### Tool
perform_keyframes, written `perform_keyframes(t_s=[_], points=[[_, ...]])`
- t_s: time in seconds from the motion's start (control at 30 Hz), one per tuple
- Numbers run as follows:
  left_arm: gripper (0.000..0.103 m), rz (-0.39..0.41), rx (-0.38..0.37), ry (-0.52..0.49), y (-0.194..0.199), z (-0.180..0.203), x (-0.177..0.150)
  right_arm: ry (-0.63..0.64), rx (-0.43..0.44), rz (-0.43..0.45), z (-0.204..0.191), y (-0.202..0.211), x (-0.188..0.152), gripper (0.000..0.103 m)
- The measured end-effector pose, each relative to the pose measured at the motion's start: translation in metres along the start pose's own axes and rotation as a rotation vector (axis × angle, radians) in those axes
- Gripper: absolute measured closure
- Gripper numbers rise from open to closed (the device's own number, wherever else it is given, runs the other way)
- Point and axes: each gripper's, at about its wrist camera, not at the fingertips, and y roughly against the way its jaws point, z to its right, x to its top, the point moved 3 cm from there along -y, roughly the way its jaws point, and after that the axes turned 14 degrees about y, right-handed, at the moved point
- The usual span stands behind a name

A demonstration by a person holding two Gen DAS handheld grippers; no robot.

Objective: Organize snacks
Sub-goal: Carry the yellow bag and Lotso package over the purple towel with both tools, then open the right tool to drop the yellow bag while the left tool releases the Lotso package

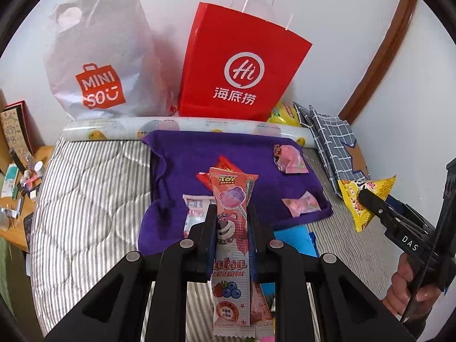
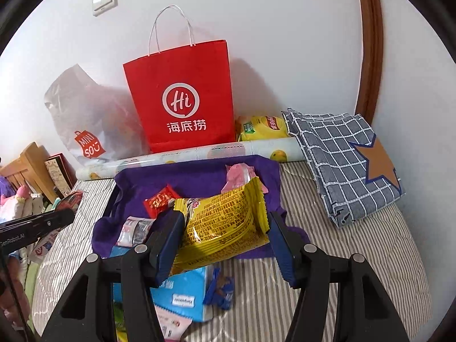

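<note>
Left gripper (image 1: 231, 219) clamps pink candy stick (image 1: 232, 228); right gripper (image 2: 225, 239) apparently grips yellow snack bag (image 2: 225, 228) over purple cloth (image 2: 199, 179).

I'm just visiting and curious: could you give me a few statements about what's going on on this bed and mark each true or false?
1. The left gripper holds a tall pink Toy Story snack packet between its jaws. True.
2. The right gripper is empty. False: its jaws are shut on a yellow snack packet.
3. The red paper bag lies flat on the purple cloth. False: it stands upright against the wall, behind the cloth.
4. Small pink snack packets rest on the purple cloth. True.
5. A blue checked fabric lies right of the cloth. True.
</note>
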Motion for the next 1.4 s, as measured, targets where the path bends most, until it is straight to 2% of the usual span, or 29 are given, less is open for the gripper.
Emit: perform_keyframes(t_s=[0.47, 0.83, 1.4], points=[[0.085, -0.020, 0.058, 0.008, -0.048, -0.003, 0.027, -0.007, 0.037, -0.028, 0.014, -0.055, 0.009, 0.046], [0.084, -0.018, 0.061, 0.027, -0.078, -0.009, 0.044, -0.013, 0.058, -0.056, 0.016, -0.091, 0.014, 0.045], [0.084, -0.089, 0.102, 0.018, -0.126, -0.022, 0.037, 0.006, 0.086, -0.136, 0.010, -0.142, -0.002, 0.045]])
